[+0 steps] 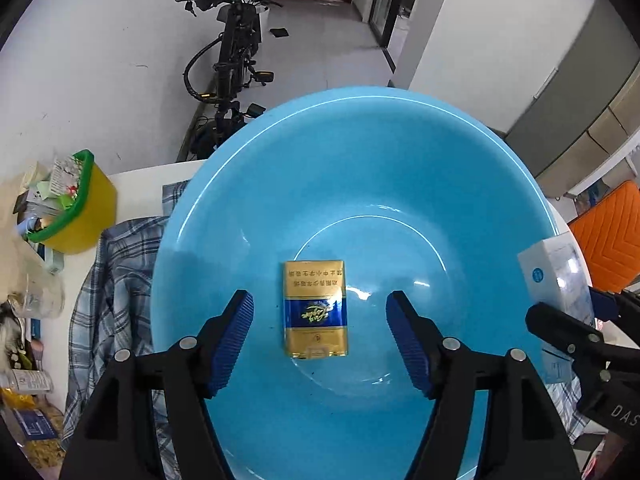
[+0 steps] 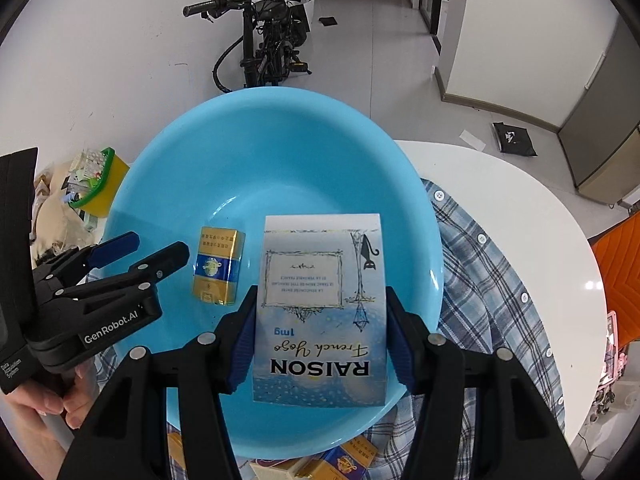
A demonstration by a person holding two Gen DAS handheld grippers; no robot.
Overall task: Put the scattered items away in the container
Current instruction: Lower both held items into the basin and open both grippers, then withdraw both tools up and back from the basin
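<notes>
A gold and blue pack (image 1: 315,308) lies flat on the floor of the light blue basin (image 1: 360,160). My left gripper (image 1: 320,336) hangs above it, open, its blue pads well clear of the pack on both sides. In the right wrist view the same pack (image 2: 217,266) rests in the basin (image 2: 248,160), with the left gripper (image 2: 138,246) beside it. My right gripper (image 2: 320,344) is shut on a pale blue RAISON box (image 2: 320,308), held over the basin's near side. That box (image 1: 556,280) also shows at the right edge of the left wrist view.
A plaid shirt (image 2: 488,280) lies under the basin on the white table (image 2: 520,200). Several more gold packs (image 2: 344,460) sit at the near rim. A yellow bin with a green rim (image 1: 76,208) holds clutter at left. A bicycle (image 2: 272,40) stands behind.
</notes>
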